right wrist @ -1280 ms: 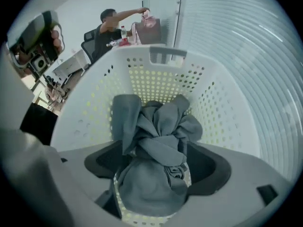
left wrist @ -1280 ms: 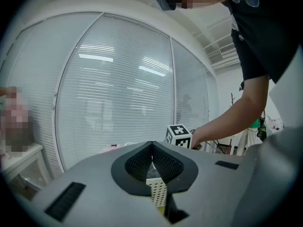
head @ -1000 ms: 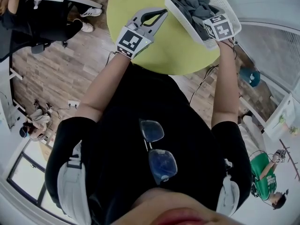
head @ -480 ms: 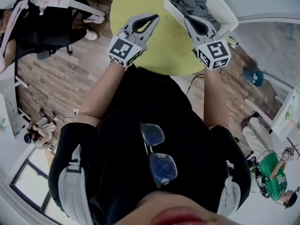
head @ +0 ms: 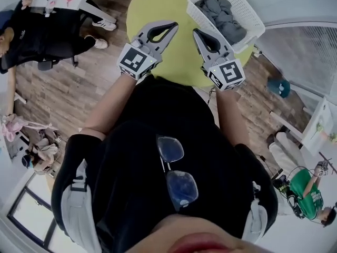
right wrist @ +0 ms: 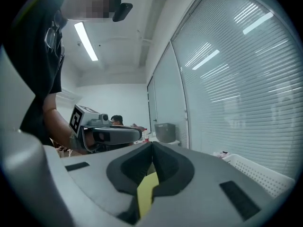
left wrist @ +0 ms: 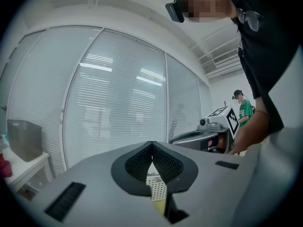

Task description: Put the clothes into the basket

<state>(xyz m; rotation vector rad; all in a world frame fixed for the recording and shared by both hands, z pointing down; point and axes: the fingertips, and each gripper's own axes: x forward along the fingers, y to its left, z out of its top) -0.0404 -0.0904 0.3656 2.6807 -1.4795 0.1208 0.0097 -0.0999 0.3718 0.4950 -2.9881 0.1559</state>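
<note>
Basket (head: 247,7), white, upper right on yellow-green table (head: 158,4); long axis upper left to lower right, far end cut off. Grey clothes (head: 221,13) heaped inside. Left gripper (head: 171,26), right gripper (head: 197,33): jaws closed, empty, lower left of basket.

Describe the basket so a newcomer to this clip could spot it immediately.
Start at the round yellow-green table at the top of the head view. At its far right edge sits a white plastic basket. Its holed walls and the heap of grey clothes inside stand out against the plain tabletop.
</note>
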